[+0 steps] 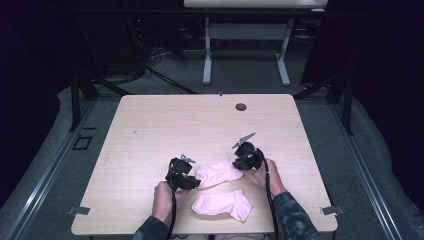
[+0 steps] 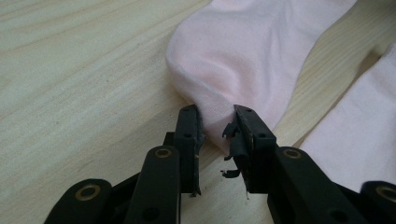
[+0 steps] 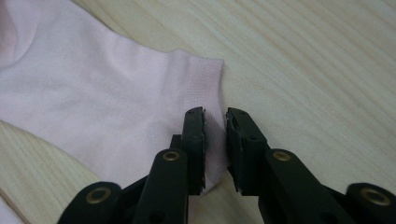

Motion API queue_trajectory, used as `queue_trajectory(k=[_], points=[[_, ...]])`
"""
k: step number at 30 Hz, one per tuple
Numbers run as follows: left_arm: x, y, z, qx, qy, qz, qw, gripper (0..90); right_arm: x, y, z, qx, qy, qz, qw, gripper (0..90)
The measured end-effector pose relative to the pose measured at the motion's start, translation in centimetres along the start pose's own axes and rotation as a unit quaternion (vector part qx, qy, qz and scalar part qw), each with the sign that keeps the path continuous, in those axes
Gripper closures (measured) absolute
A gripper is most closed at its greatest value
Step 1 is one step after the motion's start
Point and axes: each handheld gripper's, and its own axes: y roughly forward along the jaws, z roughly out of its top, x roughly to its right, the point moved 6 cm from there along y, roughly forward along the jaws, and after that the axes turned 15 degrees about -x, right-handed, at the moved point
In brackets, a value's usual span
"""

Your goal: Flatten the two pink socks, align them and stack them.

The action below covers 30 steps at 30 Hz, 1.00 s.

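Note:
Two pale pink ankle socks lie near the front of the wooden table (image 1: pixel 200 125). The upper sock (image 1: pixel 220 172) stretches between both grippers. My left gripper (image 1: pixel 196 181) pinches its left end; in the left gripper view the jaws (image 2: pixel 217 123) stand close together with the rounded edge of the sock (image 2: pixel 252 51) bunched between them. My right gripper (image 1: pixel 239 165) holds the opposite end; in the right gripper view its jaws (image 3: pixel 215 123) clamp the sock's (image 3: pixel 93 102) straight cuff edge. The second sock (image 1: pixel 222 204) lies flat just in front, untouched.
The second sock (image 2: pixel 359 130) lies close beside the held one. A round cable hole (image 1: pixel 241 106) sits near the table's far edge. Another white-legged table (image 1: pixel 245 45) and cables stand on the floor beyond. The person's hands rest at the table's front edge.

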Motion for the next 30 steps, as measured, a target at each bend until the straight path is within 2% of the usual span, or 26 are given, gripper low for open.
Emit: queue_trajectory(k=[6, 12, 13, 19, 28, 30], points=[[-0.1, -0.1, 0.1, 0.002, 0.001, 0.003, 1.0, 76.0, -0.1, 0.0, 0.0, 0.001, -0.001, 0.005, 1.0, 82.8], [-0.2, -0.1, 0.1, 0.013, -0.003, 0.008, 0.9999, 85.6, -0.2, 0.0, -0.1, 0.008, -0.003, 0.005, 0.9999, 84.6], [-0.2, 0.0, 0.0, 0.013, -0.005, 0.007, 0.9999, 86.0, -0.2, 0.1, -0.1, 0.017, 0.0, 0.009, 0.9998, 84.8], [-0.4, -0.3, 0.0, 0.017, -0.005, 0.01, 0.9998, 86.9, -0.2, -0.2, -0.3, 0.018, 0.002, 0.009, 0.9998, 85.3], [-0.1, -1.8, 0.0, 0.034, -0.002, -0.011, 0.9994, 87.1, -0.7, -2.8, -1.0, 0.035, 0.019, 0.0, 0.9992, 85.3], [0.1, -2.2, -0.1, 0.036, 0.005, -0.017, 0.9992, 87.1, -1.0, -3.5, -1.3, 0.037, 0.027, 0.001, 0.999, 85.3]])
